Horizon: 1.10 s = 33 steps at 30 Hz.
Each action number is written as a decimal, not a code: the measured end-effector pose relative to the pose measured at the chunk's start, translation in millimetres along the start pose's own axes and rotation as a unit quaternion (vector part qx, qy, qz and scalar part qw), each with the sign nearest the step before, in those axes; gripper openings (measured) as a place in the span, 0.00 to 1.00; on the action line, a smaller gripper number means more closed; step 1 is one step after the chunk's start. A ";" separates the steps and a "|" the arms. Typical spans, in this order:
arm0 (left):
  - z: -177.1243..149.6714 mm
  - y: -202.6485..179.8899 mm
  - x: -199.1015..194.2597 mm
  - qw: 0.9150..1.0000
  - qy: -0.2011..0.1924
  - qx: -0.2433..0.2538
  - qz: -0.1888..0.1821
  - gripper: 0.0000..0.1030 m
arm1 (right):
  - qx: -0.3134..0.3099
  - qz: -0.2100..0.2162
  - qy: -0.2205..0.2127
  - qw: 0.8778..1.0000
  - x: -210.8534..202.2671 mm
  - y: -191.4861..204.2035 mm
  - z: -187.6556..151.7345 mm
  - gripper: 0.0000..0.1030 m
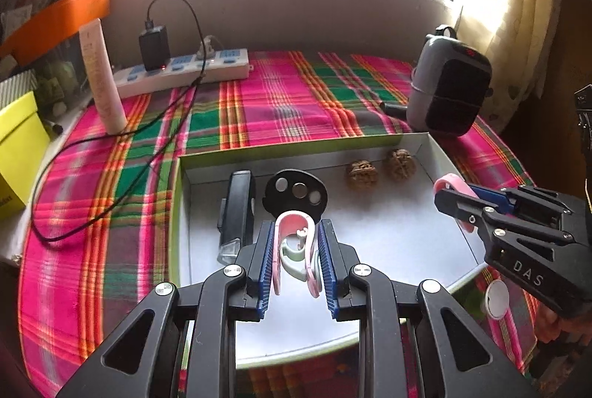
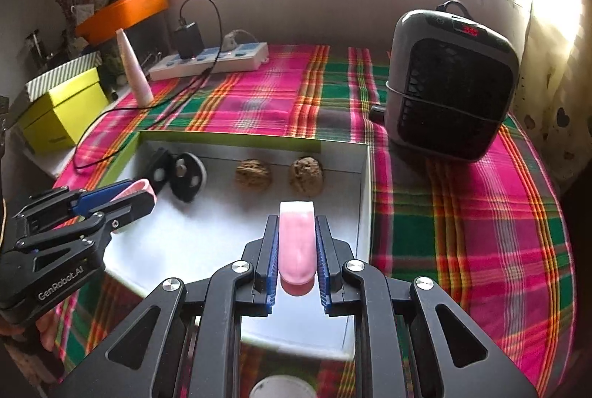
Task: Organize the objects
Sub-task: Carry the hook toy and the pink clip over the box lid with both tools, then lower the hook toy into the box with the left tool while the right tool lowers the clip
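both grippers hover over the white tray (image 1: 436,242). the left gripper (image 1: 295,252) is clenched on a pink u-shaped clip (image 1: 292,224) at 6 o'clock of its view; the right gripper (image 2: 296,252) grasps a second pink clip (image 2: 296,239) the same way. these clips look light, springy and smooth, so squeezing the flat outer arms mid-length seems safest. walnuts (image 1: 381,167) lie at the tray's 12 o'clock wall.

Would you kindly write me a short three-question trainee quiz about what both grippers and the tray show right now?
1. True or false: the left gripper holds a pink clip.
2. How many walnuts lie in the tray?
3. What does the right gripper hold: A) pink clip, B) walnut, C) charger?

Key: 1 true; 2 two, near the far wall; 3 A.
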<state>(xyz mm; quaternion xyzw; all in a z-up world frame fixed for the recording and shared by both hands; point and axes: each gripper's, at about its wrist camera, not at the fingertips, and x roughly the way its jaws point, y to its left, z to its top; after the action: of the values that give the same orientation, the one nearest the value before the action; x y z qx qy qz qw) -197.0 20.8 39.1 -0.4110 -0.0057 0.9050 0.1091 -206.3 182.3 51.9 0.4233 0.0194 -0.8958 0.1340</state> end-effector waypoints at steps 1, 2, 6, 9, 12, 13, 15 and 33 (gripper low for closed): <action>0.9 1.0 2.8 1.000 0.003 -0.003 0.001 0.21 | 0.000 -0.001 0.002 1.000 2.6 -1.7 0.9 0.18; 1.8 1.5 4.6 1.000 0.003 -0.004 0.003 0.21 | -0.001 -0.001 0.004 1.000 5.8 -2.8 1.9 0.18; 3.8 2.6 11.3 1.000 0.007 -0.003 0.005 0.21 | -0.003 -0.003 0.012 1.000 14.0 -4.9 4.2 0.18; 4.4 2.0 15.4 1.000 0.009 -0.002 0.008 0.21 | -0.003 -0.006 0.015 1.000 17.8 -6.4 5.2 0.18; 4.6 0.2 20.6 1.000 0.014 0.001 0.008 0.21 | -0.004 -0.009 0.018 1.000 20.8 -7.5 5.6 0.18; 4.7 0.1 21.9 1.000 0.014 0.001 0.009 0.21 | -0.005 -0.008 0.018 1.000 20.5 -7.5 5.4 0.18; 4.8 0.9 25.0 1.000 0.017 0.000 0.012 0.21 | -0.008 -0.010 0.018 1.000 21.1 -7.6 5.7 0.18; 3.9 4.2 37.1 1.000 0.027 0.000 0.013 0.21 | -0.024 -0.022 0.019 0.999 26.0 -1.2 7.6 0.18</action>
<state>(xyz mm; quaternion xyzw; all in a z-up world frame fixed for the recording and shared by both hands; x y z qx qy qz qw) -224.5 24.6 13.6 -0.4356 0.0020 0.8949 0.0976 -228.0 176.5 36.8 0.4367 0.0530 -0.8894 0.1243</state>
